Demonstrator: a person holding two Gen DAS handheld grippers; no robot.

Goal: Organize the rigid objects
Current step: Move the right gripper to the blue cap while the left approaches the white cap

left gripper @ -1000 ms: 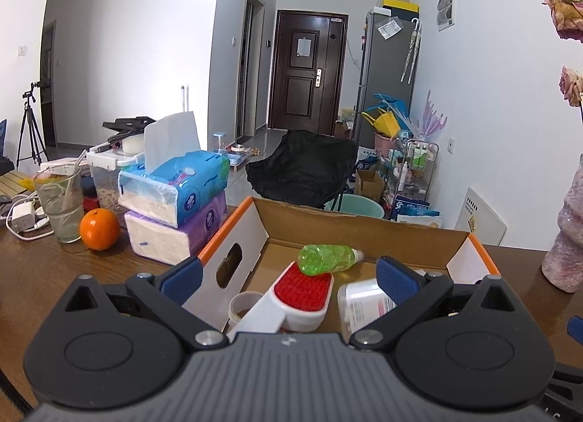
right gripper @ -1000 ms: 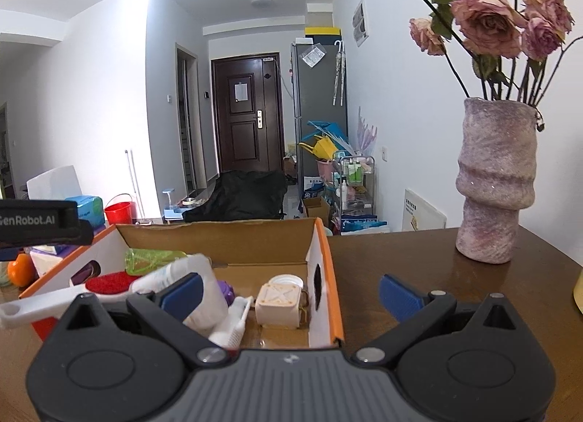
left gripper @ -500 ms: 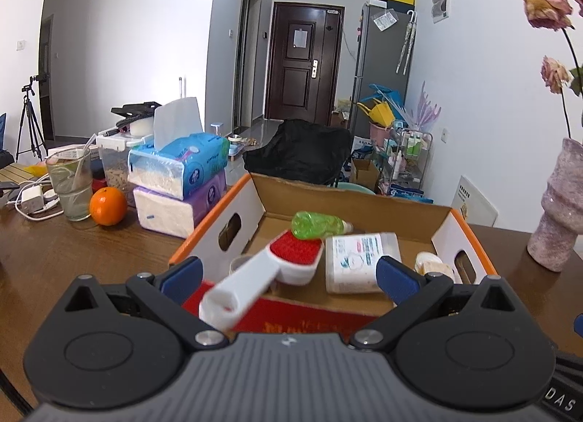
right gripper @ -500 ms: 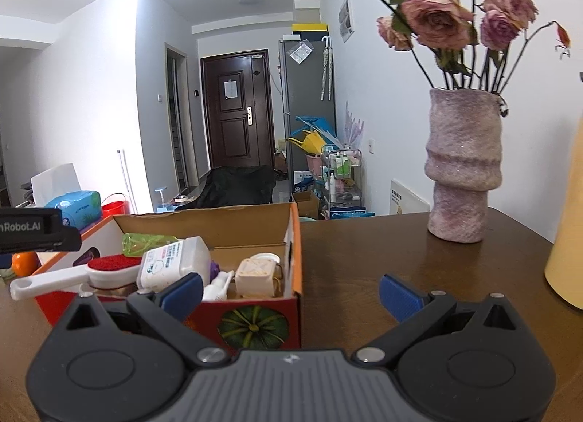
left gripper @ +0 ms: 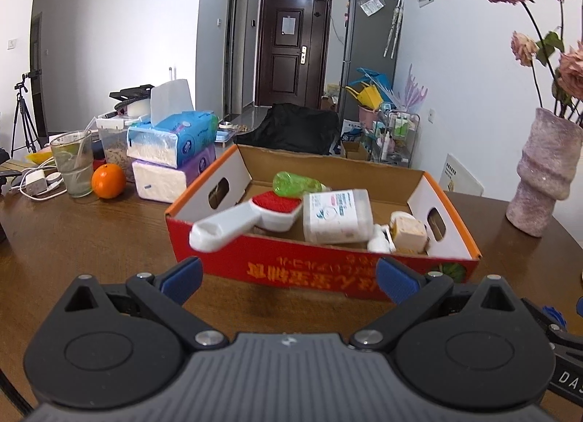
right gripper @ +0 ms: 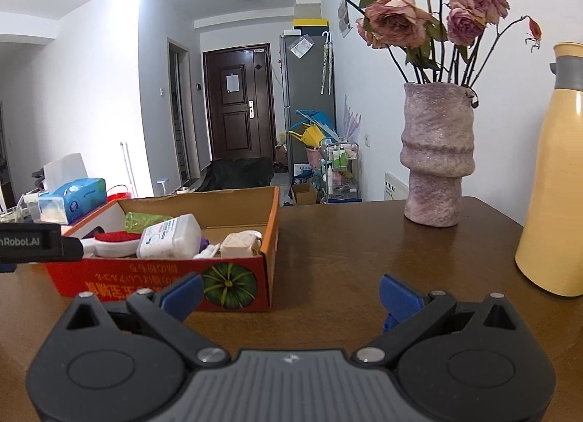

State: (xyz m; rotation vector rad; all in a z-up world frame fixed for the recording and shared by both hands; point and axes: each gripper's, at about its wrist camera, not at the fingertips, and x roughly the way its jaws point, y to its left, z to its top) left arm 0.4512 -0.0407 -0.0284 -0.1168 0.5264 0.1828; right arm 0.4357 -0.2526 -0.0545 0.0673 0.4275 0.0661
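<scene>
Both grippers pulled back from over the cardboard box (left gripper: 320, 272) since a second ago; box now wholly ahead of the fingers. Left gripper (left gripper: 288, 276) spread wide, nothing held. Right gripper (right gripper: 289, 294) likewise wide and empty. Lint brush (left gripper: 247, 214) lying in box, red pad inward, white handle jutting over near-left wall toward left gripper, long axis running from near-left to far-right. White bottle (left gripper: 337, 216) on its side just beside it. Left gripper judged nearer; right faces bare table (right gripper: 364, 240) beside the box.
</scene>
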